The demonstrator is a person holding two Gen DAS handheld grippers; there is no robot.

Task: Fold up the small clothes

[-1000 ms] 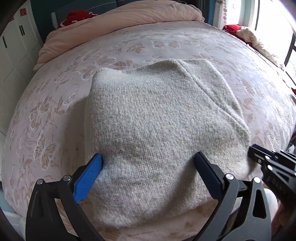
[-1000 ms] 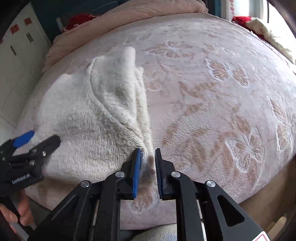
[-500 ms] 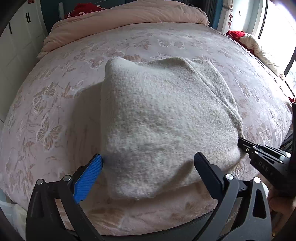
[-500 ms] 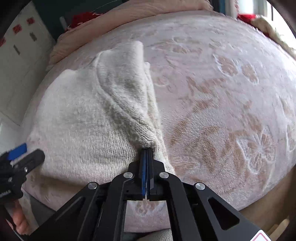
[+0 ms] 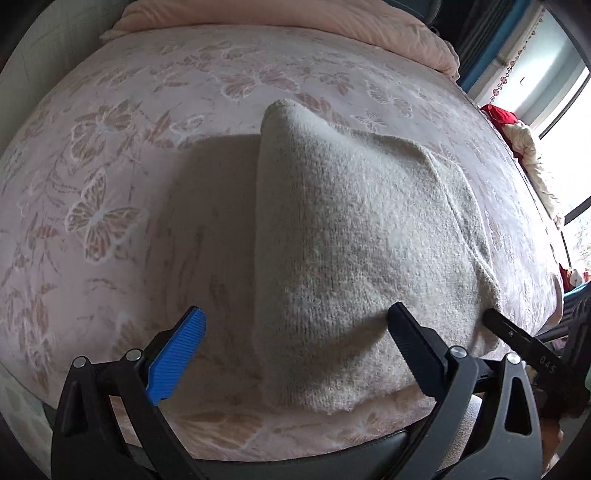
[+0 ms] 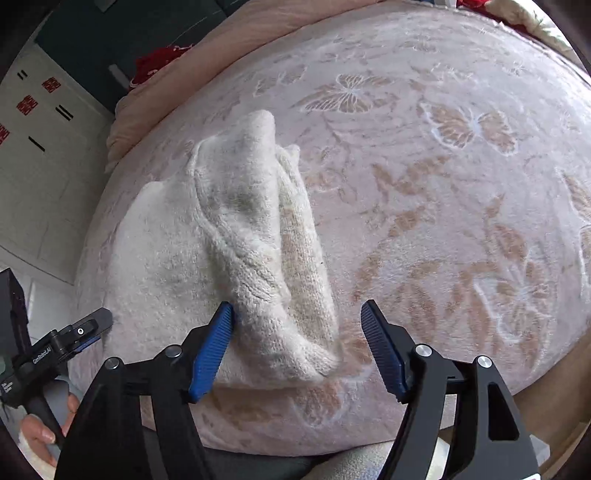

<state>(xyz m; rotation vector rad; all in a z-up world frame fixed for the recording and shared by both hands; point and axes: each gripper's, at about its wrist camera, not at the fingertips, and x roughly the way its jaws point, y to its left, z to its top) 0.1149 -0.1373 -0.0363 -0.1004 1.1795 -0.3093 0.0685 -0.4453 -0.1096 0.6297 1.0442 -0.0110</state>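
A folded cream knit sweater (image 5: 362, 251) lies on the pink butterfly-patterned bed cover (image 5: 110, 206), near the bed's front edge. My left gripper (image 5: 295, 332) hovers open over the sweater's near left edge, and its black finger (image 5: 410, 343) is over the knit. My right gripper (image 6: 297, 332) is at the near right corner of the sweater (image 6: 229, 251). Its jaws are opening, with the thick cable-knit fold lying loose between them and not pinched. Each gripper shows at the edge of the other's view.
A rolled pink duvet (image 5: 295, 22) lies along the head of the bed. White cupboard doors (image 6: 40, 155) stand to the left and a bright window (image 5: 554, 88) to the right. Red and cream cloth (image 5: 517, 129) sits by the window. A hand (image 6: 37, 435) holds the left gripper's handle.
The right gripper closed on the sweater's near right corner, then opened wide and let it go. The left gripper shifted left and rolled, so the sweater now sits more to its right.
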